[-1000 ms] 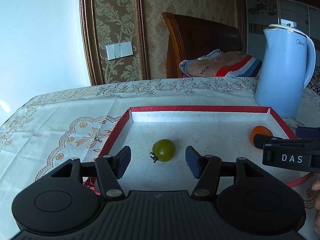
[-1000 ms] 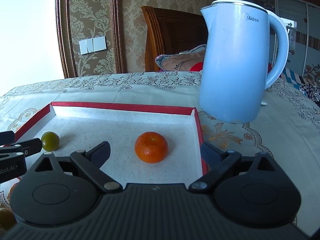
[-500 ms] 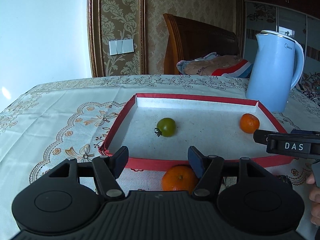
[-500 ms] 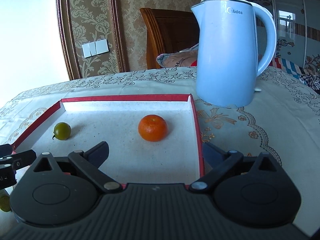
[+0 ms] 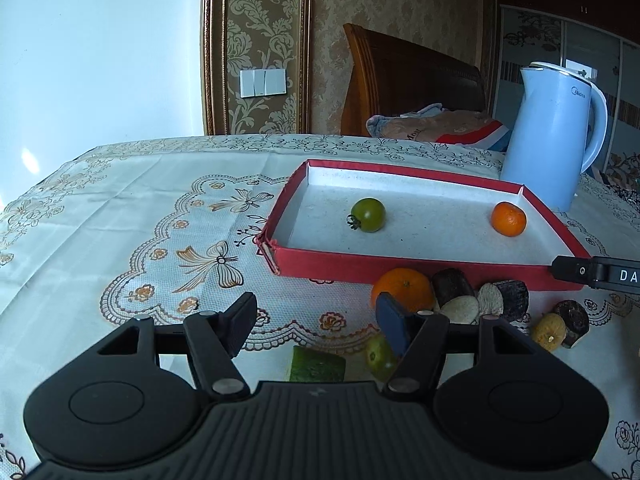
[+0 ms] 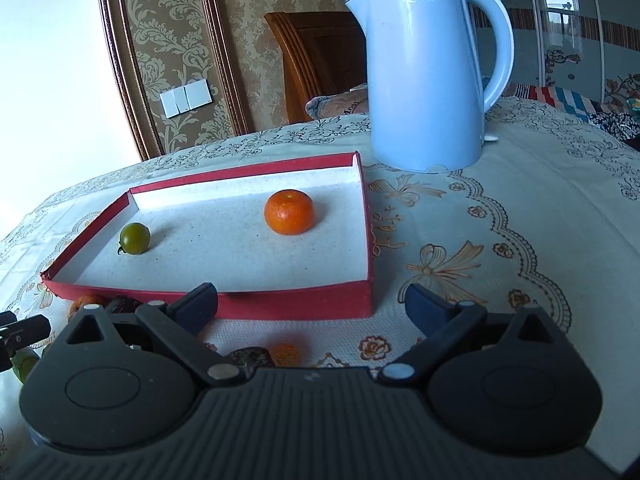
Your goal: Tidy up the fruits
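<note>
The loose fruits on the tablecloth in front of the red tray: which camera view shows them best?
The left wrist view. There the loose fruits lie in a row before the red tray: an orange, dark and pale pieces, and a green one nearer the camera. In the right wrist view the hand-held gripper's body hides most of them; only a few show.
</note>
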`<move>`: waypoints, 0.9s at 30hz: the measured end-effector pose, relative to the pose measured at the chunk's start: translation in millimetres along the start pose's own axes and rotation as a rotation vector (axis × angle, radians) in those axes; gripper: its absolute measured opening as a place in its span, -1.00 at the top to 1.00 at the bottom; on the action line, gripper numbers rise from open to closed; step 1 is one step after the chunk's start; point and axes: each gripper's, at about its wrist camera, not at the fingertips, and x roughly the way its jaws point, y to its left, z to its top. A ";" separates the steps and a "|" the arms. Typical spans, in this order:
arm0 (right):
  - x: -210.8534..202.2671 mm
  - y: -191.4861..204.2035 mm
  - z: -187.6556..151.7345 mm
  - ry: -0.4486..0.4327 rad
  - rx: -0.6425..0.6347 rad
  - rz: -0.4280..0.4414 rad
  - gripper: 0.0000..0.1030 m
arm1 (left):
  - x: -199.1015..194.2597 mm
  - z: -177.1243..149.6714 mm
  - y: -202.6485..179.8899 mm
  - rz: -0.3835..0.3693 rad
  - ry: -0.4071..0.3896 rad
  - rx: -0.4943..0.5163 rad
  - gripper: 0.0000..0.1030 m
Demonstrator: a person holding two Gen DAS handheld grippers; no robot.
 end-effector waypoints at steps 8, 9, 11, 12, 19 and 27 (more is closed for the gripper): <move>0.1 1.2 -2.1 0.006 -0.004 -0.007 -0.95 | -8.3 -6.4 29.4 -0.032 0.031 -0.097 -0.27; 0.1 1.5 -2.2 0.006 -0.005 -0.008 -0.96 | -7.8 -6.7 28.8 -0.030 0.036 -0.093 -0.27; 0.0 1.7 -2.1 0.006 -0.004 -0.008 -0.96 | -7.0 -8.2 24.4 -0.020 0.041 -0.060 -0.27; 0.0 1.8 -2.2 0.006 -0.004 -0.008 -0.96 | -7.5 -8.8 22.2 -0.017 0.038 -0.046 -0.27; 0.5 1.4 -2.8 0.012 0.001 -0.003 -0.96 | -11.9 -16.2 14.7 -0.012 0.042 0.025 -0.27; -1.9 2.3 -3.1 -0.001 -0.005 -0.005 -0.97 | -6.4 -18.1 9.8 -0.004 0.069 0.055 -0.27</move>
